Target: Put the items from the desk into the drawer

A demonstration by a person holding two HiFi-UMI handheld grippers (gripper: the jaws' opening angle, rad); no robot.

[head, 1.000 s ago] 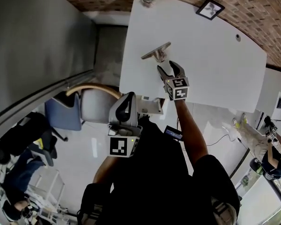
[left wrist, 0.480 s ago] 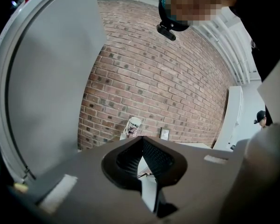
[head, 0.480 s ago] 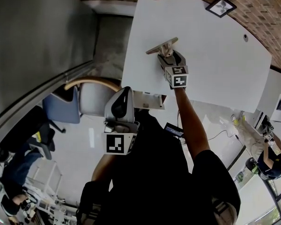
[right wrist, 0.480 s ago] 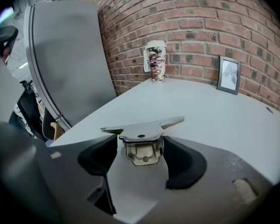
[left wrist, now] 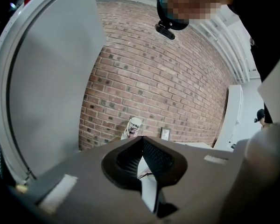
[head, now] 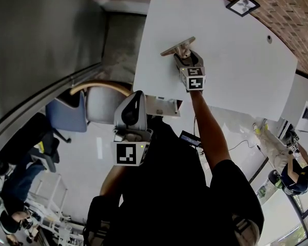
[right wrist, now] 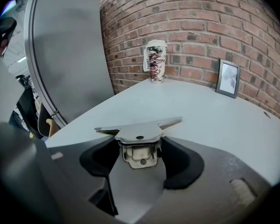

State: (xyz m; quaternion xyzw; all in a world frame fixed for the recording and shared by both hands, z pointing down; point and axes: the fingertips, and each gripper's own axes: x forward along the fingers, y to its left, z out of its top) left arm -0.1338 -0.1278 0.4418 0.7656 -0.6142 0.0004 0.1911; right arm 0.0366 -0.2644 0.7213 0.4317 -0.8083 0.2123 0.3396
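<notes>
Right gripper at the metal piece on the desk, left gripper held off the desk.

Nearest the person, the left gripper (left wrist: 141, 139) hung short of the desk's (head: 236, 60) near edge, jaws together and empty, tips touching. Just past it the drawer (head: 164, 106) stood out under that edge, with a chair (head: 105, 104) on its left. The right gripper (head: 187, 55) was out over the desk top with its jaws apart, one on each side of the metal piece's (right wrist: 139, 133) lower body; whether the pads touched it could not be told. The piece stood on the desk, nearer the left edge than the right, its flat top bar lying across the jaws. Bare top lay open to its right and beyond. At the far edge, by the brick wall (right wrist: 214, 27), stood a cup (right wrist: 155, 61) and, to the right, a frame (right wrist: 227, 78), both well apart from the piece.
</notes>
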